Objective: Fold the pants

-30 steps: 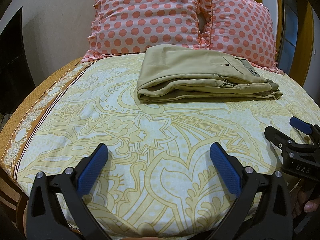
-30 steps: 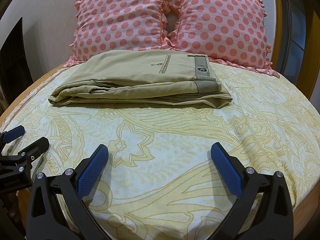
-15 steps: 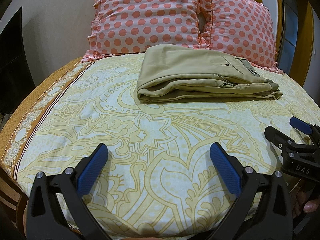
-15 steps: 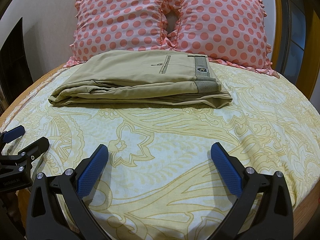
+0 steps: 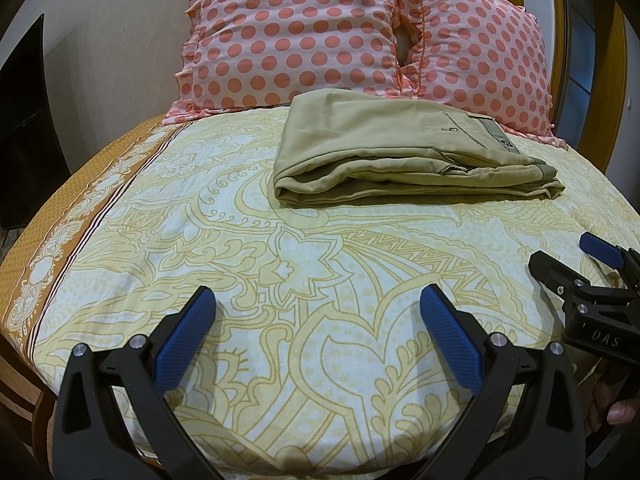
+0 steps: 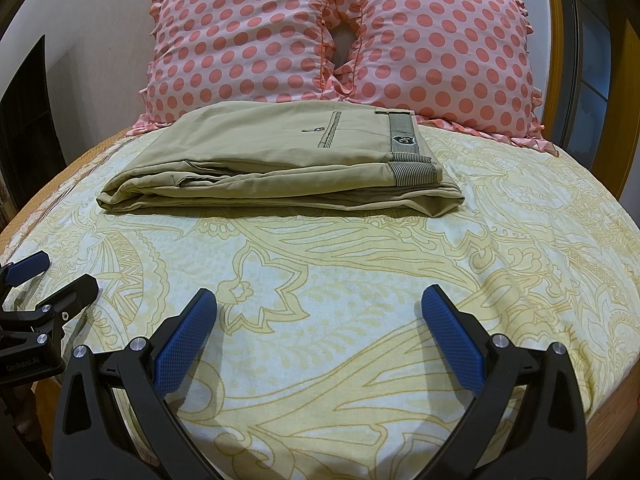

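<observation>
Khaki pants [image 5: 392, 156] lie folded into a flat stack on the bed, in front of the pillows; they also show in the right wrist view [image 6: 280, 168], waistband to the right. My left gripper [image 5: 316, 320] is open and empty, low over the near part of the bed, well short of the pants. My right gripper [image 6: 318, 320] is open and empty, also near the front edge. Each gripper shows in the other's view: the right one [image 5: 576, 264] at the right edge, the left one [image 6: 48, 276] at the left edge.
A yellow patterned bedsheet [image 5: 280, 280] covers the bed [image 6: 520, 280]. Two pink polka-dot pillows [image 5: 300, 32] [image 6: 440, 48] lean against the wall behind the pants. A wooden frame [image 6: 624, 92] stands at the right. A dark panel [image 5: 24, 120] is at the left.
</observation>
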{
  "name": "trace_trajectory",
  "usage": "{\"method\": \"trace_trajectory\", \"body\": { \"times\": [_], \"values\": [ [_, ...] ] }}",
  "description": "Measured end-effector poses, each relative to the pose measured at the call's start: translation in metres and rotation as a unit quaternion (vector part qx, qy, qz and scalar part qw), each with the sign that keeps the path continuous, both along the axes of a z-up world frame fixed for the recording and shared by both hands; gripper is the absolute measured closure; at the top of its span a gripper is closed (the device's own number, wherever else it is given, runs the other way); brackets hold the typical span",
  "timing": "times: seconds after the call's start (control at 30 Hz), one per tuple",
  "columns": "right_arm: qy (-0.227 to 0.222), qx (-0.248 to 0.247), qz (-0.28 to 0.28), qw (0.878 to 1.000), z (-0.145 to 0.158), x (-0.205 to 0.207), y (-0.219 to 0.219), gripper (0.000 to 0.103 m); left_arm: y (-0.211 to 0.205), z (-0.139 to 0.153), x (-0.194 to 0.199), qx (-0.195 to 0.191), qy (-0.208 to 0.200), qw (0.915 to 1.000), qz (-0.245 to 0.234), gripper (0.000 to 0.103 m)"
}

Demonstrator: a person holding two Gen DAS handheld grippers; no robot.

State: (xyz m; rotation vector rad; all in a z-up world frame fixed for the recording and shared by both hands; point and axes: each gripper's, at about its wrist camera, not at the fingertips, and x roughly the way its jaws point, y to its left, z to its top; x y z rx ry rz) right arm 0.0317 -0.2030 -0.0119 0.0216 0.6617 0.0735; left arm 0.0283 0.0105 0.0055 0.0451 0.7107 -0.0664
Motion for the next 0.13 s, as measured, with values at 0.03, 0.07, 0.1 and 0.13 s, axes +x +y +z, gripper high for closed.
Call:
{"method": "trace_trajectory", "body": {
  "times": [0.03,0.07,0.1,0.13],
  "values": [
    [0.0,0.0,0.0,1.0,-0.0003,0.0001,0.0,0.001,0.0003,-0.0001,0.0,0.0,0.001,1.0,0.0,0.002],
    [0.0,0.0,0.0,1.0,-0.0003,0.0002,-0.0001,0.001,-0.0009,0.0,-0.0001,0.0,0.0,1.0,0.001,0.002],
    [0.0,0.0,0.001,1.0,-0.0003,0.0002,-0.0002,0.001,-0.0009,0.0,0.0002,0.0,0.001,1.0,0.001,0.002],
    [0.0,0.0,0.0,1.0,-0.0003,0.0002,-0.0002,0.001,-0.0007,0.0001,0.0003,0.0,0.003,1.0,0.002,0.002]
  ]
}}
